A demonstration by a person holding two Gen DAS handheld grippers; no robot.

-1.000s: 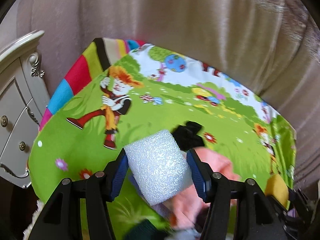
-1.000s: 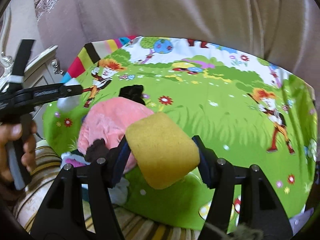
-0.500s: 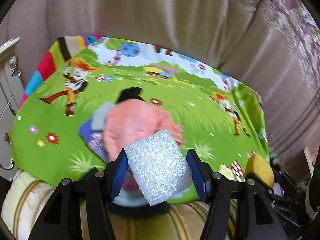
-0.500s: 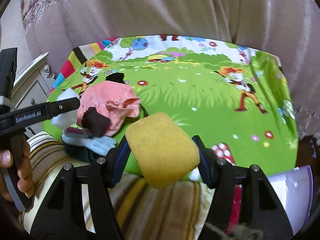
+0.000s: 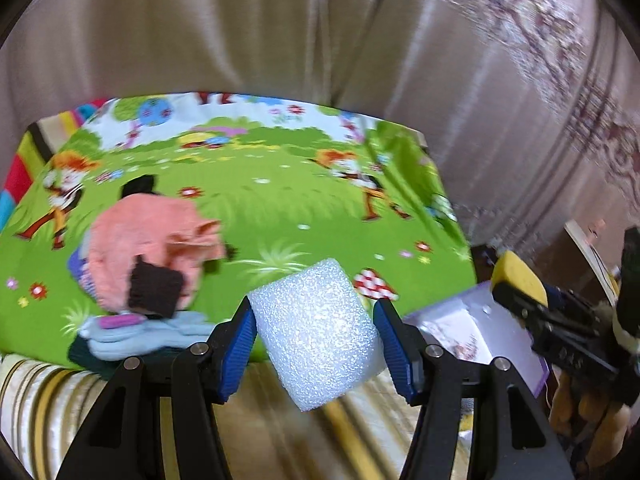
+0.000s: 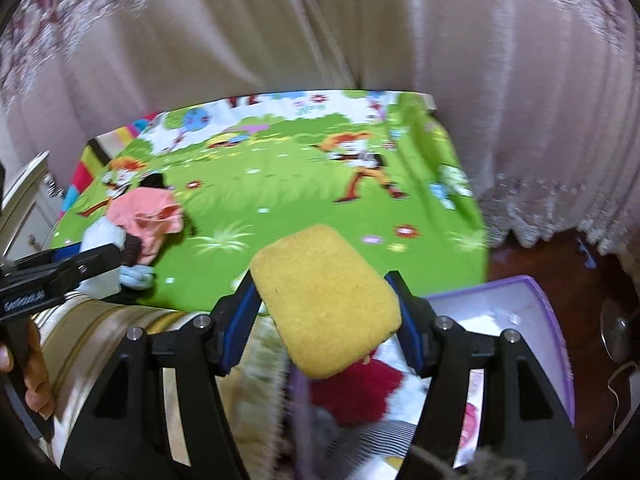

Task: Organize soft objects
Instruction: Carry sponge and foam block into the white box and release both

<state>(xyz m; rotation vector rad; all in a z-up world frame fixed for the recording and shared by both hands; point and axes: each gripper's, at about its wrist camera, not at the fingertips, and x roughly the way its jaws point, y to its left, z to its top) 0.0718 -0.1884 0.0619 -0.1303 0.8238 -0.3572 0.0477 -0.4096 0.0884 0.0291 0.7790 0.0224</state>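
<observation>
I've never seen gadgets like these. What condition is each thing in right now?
Left gripper: shut on white foam block.
Right gripper: shut on yellow sponge.
Pile of clothes: heaped on cartoon mat.
Purple bin: open, soft things inside.

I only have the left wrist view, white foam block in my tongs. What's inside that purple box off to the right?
Observer: The right wrist view shows the purple box holding a red fuzzy item and something striped.
Operator: Are the right tongs carrying anything?
Observer: Yes, the right tongs are shut on a yellow sponge, above the box's near edge.
Operator: Is my own tool visible there?
Observer: Yes, at that view's left edge, a hand gripping its handle.
</observation>
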